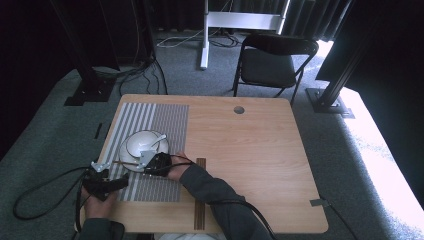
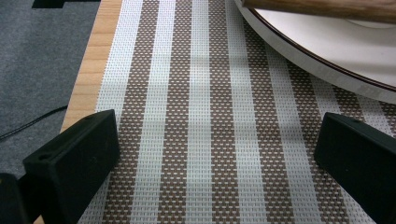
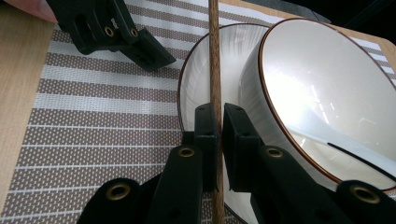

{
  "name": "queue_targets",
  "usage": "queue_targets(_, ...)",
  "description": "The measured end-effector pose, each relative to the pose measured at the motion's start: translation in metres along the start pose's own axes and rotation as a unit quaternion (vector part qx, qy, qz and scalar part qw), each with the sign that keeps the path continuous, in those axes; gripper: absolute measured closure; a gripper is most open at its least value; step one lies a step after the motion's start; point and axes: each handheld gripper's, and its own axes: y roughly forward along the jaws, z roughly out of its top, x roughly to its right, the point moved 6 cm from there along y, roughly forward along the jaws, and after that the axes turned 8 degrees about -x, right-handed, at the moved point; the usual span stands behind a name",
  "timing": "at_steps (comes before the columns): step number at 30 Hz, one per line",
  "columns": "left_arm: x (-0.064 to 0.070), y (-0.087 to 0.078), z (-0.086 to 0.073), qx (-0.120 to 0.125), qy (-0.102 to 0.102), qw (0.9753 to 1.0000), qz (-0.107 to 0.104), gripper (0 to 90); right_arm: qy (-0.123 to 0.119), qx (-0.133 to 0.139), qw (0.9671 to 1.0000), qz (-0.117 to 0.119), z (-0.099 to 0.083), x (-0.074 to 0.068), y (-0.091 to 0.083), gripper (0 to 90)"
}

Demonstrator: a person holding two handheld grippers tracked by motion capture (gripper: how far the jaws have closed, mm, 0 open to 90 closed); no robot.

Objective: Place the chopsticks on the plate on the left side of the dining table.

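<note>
A white bowl (image 1: 141,142) with a white spoon (image 1: 158,141) in it stands on a white brown-rimmed plate (image 1: 125,155) on a striped placemat (image 1: 167,125). My right gripper (image 1: 150,161) is at the plate's near rim. In the right gripper view the right gripper (image 3: 218,121) is shut on a thin wooden chopstick (image 3: 214,60) that reaches out over the plate (image 3: 198,70) beside the bowl (image 3: 327,93). My left gripper (image 1: 107,184) is at the mat's near left corner. The left gripper (image 2: 217,140) stands open just above the placemat (image 2: 201,93), nothing between its fingers, with the plate (image 2: 336,51) ahead.
More dark wooden chopsticks (image 1: 201,192) lie on the bare table (image 1: 250,150) right of the mat, near the front edge. A round hole (image 1: 239,109) is at the table's far side. A black chair (image 1: 272,62) stands behind the table.
</note>
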Motion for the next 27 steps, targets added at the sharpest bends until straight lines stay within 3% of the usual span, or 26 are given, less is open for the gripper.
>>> queue_targets(27,0.000,0.000,0.000,0.000,0.000,1.0000,0.000,0.3,0.001,-0.012,0.9999,-0.008,-0.004,0.000,0.013,84.2)
